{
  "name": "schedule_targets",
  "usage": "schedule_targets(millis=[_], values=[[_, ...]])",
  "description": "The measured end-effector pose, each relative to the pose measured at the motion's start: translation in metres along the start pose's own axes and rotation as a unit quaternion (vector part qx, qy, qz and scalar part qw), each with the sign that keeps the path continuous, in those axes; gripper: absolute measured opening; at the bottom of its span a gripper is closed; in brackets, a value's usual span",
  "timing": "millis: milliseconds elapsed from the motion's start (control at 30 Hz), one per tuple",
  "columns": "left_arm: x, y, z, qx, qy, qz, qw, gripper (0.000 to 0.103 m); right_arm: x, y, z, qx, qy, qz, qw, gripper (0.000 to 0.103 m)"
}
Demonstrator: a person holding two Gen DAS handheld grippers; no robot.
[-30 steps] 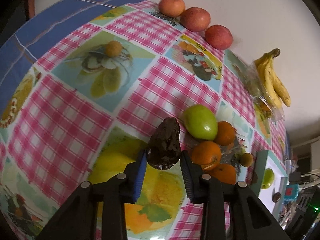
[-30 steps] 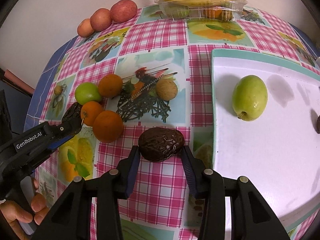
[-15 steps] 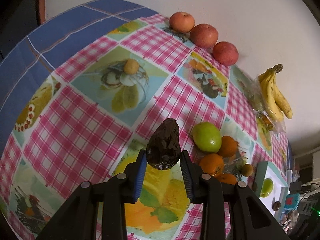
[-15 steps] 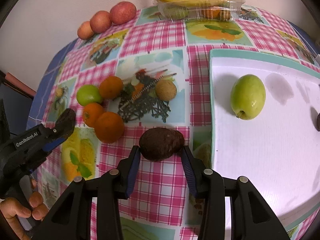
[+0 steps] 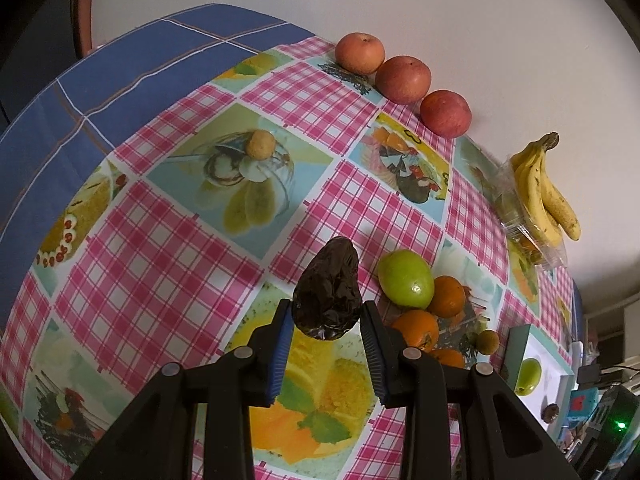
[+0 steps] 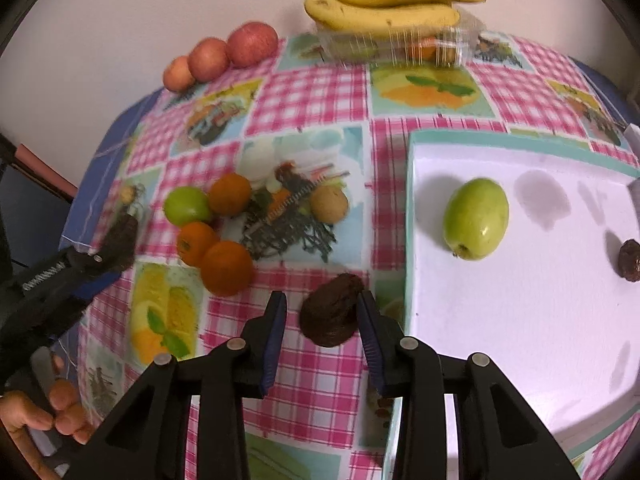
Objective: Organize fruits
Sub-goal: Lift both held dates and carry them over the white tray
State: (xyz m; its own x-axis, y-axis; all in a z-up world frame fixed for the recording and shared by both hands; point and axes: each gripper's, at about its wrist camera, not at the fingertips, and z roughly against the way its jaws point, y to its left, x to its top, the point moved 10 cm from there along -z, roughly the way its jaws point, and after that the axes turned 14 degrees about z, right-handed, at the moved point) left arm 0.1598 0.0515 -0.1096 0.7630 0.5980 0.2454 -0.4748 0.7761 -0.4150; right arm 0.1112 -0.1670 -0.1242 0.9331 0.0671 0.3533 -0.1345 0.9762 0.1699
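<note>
The white tray (image 6: 520,320) at the table's right edge already holds a green fruit (image 6: 476,218) and a small dark one. The left gripper (image 5: 326,334) has risen since a second ago, clenched on a wrinkled dark fruit (image 5: 327,294), clear of the checked tablecloth (image 5: 160,248). The right gripper (image 6: 322,334) has just been closing on a second dark wrinkled fruit (image 6: 330,314), which has turned between the jaws; only the right pad plainly touches. Both probably go to the tray.

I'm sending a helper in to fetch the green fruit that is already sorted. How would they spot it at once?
Look for the white tray with the teal rim, on the checked tablecloth. The green fruit lies on it near its left rim. The other green fruit lies off the tray, against the oranges.
</note>
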Motion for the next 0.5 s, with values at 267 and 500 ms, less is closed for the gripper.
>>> schedule_targets(millis=[267,500], values=[[0.001,-0.001,0.001,-0.002,-0.002,0.000,1.0000,0.036,-0.005,0.001,-0.011,-0.002,0.009,0.006,1.000,0.038],[0.005,-0.009,0.015,-0.014,-0.017,-0.003,0.9998,0.036,0.007,0.009,0.007,-0.001,-0.017,0.017,1.000,0.037]])
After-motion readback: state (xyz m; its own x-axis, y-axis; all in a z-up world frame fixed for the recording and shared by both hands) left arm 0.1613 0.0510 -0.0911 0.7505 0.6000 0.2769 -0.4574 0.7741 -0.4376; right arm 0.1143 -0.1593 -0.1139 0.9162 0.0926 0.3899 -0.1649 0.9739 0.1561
